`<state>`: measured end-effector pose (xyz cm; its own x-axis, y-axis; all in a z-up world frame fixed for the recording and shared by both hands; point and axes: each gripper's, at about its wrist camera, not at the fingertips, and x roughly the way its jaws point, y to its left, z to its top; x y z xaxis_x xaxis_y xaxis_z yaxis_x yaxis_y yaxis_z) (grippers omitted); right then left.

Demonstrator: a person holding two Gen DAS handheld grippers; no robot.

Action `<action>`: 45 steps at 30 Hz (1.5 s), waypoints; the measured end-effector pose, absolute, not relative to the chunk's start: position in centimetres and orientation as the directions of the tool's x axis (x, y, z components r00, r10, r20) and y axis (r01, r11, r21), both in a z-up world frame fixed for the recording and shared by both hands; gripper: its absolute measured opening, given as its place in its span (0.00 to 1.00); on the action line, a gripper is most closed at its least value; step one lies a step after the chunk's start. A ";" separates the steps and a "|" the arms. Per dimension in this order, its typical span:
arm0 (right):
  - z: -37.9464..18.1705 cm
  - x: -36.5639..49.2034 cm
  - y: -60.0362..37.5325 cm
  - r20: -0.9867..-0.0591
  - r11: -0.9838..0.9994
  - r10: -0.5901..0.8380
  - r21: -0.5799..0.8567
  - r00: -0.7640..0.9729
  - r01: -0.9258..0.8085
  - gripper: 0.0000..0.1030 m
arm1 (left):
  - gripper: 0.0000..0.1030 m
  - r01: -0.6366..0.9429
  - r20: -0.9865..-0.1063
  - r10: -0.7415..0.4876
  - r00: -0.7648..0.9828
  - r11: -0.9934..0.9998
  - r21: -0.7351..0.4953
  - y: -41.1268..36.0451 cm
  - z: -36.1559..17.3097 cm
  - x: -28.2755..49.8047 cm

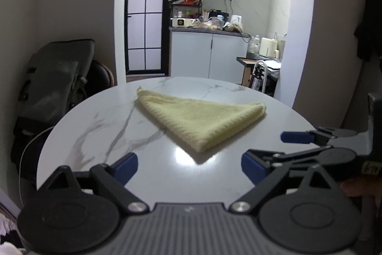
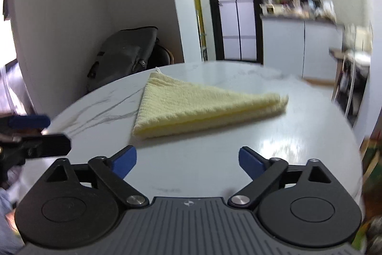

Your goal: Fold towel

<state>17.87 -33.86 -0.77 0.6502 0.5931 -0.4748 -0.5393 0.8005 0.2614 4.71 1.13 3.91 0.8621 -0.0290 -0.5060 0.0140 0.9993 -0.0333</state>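
1 folded towel [image 1: 203, 120] on table [image 1: 167, 171], 2 wide-spread grippers nearby.

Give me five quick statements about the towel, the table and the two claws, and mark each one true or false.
1. The pale yellow terry towel lies folded into a triangle. True.
2. The left claw is shut on a towel corner. False: its jaws are apart and hold nothing, short of the towel.
3. The towel lies on a round white marble-look table. True.
4. The right claw is open and clear of the towel. True.
5. The towel hangs over the table's edge. False: it lies wholly on the tabletop.
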 end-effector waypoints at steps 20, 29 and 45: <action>0.5 10.7 -35.1 -0.469 0.838 0.529 0.158 0.707 -0.522 1.00 | 1.00 -0.010 -0.485 -0.021 0.874 0.998 -0.061 1.3 2.8 0.6; 0.4 10.6 -35.2 -0.497 0.808 0.540 0.081 0.679 -0.584 1.00 | 1.00 -0.039 -0.484 0.005 0.875 0.997 -0.060 1.8 1.9 1.1; -0.1 10.5 -35.4 -0.493 0.808 0.551 0.116 0.673 -0.577 1.00 | 1.00 -0.051 -0.515 0.036 0.857 0.999 -0.015 1.1 0.0 2.5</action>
<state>10.49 -35.44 -0.10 0.6730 0.5513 -0.4930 -0.5772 0.8083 0.1158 2.53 1.10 0.02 0.8566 0.0364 -0.5148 -0.0515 0.9986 -0.0151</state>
